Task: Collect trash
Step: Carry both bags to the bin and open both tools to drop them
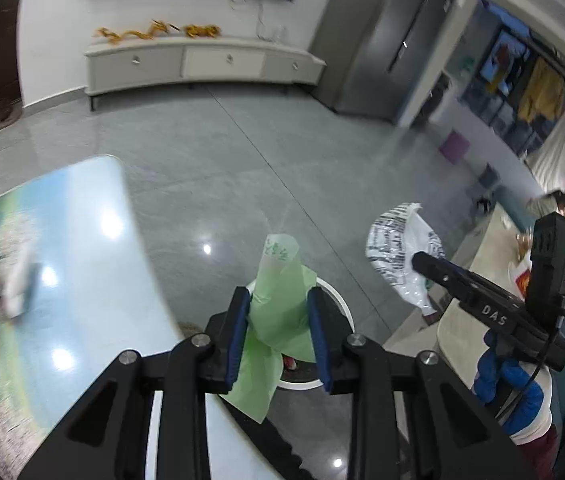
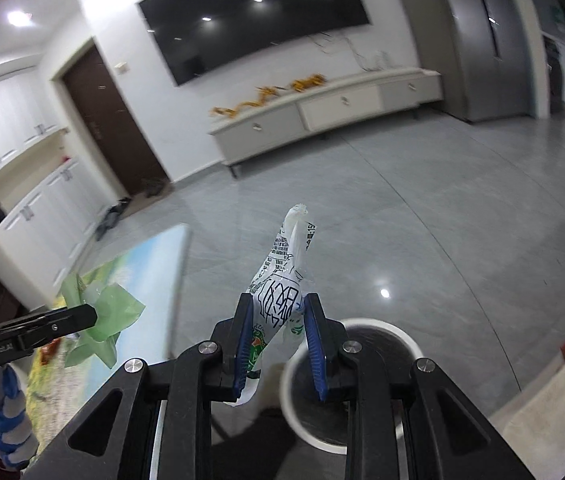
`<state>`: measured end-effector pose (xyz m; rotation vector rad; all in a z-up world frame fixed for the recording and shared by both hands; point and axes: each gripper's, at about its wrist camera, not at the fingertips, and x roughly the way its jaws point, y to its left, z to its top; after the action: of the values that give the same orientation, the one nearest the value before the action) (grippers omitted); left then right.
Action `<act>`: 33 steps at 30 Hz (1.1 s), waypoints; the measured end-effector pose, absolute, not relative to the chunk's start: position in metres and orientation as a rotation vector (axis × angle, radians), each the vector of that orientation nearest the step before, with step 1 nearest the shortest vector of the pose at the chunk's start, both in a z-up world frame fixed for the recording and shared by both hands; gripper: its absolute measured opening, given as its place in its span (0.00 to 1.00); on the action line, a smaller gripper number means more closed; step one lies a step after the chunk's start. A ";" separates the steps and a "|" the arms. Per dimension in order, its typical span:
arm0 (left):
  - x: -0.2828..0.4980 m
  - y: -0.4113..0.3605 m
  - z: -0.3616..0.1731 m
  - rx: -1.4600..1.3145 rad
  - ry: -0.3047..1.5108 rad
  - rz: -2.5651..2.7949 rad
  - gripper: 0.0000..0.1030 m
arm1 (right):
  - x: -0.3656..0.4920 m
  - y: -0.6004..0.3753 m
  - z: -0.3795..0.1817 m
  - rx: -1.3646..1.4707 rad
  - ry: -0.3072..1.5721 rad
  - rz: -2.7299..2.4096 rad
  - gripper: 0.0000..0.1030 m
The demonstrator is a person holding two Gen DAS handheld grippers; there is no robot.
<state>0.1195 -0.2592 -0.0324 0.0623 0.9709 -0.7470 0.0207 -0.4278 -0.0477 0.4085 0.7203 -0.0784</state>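
- Progress — both pieces of trash were already picked up and off the table (image 1: 82,208); neither had been dropped in the bin yet. Judged roughly midway: the carry was done or nearly so, the release remained.
- White round bin (image 2: 362,432) sat low centre in the right wrist view, on the grey floor (image 2: 402,220) just beyond the table edge; its dark inside showed nothing I could make out.
- Left gripper (image 1: 278,340): jaws narrowed, blue pads clamped on a crumpled green plastic bag (image 1: 278,280), lower centre of the left view, the bin rim visible behind it.
- Right gripper (image 2: 278,344): likewise narrowed and pinching a white printed wrapper (image 2: 282,280), its free end sticking up toward frame centre — bin just right of it.
- Anything still on the table was blurred; leftover trash could not be told.
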 end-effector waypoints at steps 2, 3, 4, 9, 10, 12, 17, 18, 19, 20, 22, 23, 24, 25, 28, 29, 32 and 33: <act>0.124 -0.283 -0.046 0.092 0.997 -0.758 0.28 | 0.021 -0.439 -0.062 0.422 0.749 -0.100 0.23; 0.126 -0.291 -0.052 0.100 1.010 -0.762 0.29 | 0.024 -0.444 -0.071 0.427 0.768 -0.111 0.23; 0.127 -0.299 -0.058 0.107 1.023 -0.766 0.29 | 0.024 -0.448 -0.079 0.428 0.783 -0.120 0.23; 0.140 -0.335 -0.090 0.146 1.080 -0.765 0.29 | 0.037 -0.461 -0.121 0.444 0.867 -0.153 0.24; 0.143 -0.339 -0.096 0.151 1.089 -0.765 0.30 | 0.040 -0.464 -0.129 0.451 0.888 -0.160 0.24; 0.148 -0.349 -0.110 0.158 1.113 -0.769 0.30 | 0.043 -0.469 -0.146 0.468 0.918 -0.170 0.25; 0.155 -0.369 -0.135 0.153 1.156 -0.786 0.34 | 0.053 -0.475 -0.174 0.495 0.976 -0.196 0.28; 0.156 -0.372 -0.139 0.147 1.167 -0.789 0.43 | 0.055 -0.476 -0.178 0.493 0.986 -0.204 0.29; 0.159 -0.374 -0.141 0.141 1.172 -0.789 0.47 | 0.056 -0.476 -0.181 0.490 0.992 -0.210 0.32; 0.160 -0.374 -0.144 0.134 1.175 -0.787 0.50 | 0.058 -0.474 -0.182 0.487 0.996 -0.216 0.34; 0.162 -0.371 -0.147 0.120 1.184 -0.795 0.50 | 0.059 -0.474 -0.183 0.477 1.000 -0.232 0.44; 0.163 -0.372 -0.147 0.116 1.184 -0.798 0.50 | 0.059 -0.476 -0.184 0.473 0.999 -0.238 0.46; 0.163 -0.371 -0.146 0.116 1.176 -0.799 0.50 | 0.059 -0.476 -0.183 0.468 0.998 -0.247 0.48; 0.161 -0.369 -0.142 0.120 1.158 -0.797 0.50 | 0.060 -0.475 -0.181 0.463 0.996 -0.255 0.49; 0.157 -0.359 -0.132 0.113 1.105 -0.787 0.50 | 0.057 -0.475 -0.173 0.446 0.978 -0.286 0.59; 0.154 -0.353 -0.124 0.095 1.074 -0.782 0.50 | 0.055 -0.476 -0.168 0.442 0.968 -0.297 0.61; 0.146 -0.336 -0.101 0.055 0.979 -0.754 0.50 | 0.047 -0.476 -0.149 0.428 0.921 -0.317 0.70; 0.143 -0.332 -0.093 0.050 0.951 -0.746 0.50 | 0.043 -0.475 -0.139 0.417 0.899 -0.326 0.75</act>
<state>0.1433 -0.3324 -0.0926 0.0497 0.9510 -0.7456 0.0428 -0.4746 -0.1390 0.4172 0.8986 -0.3256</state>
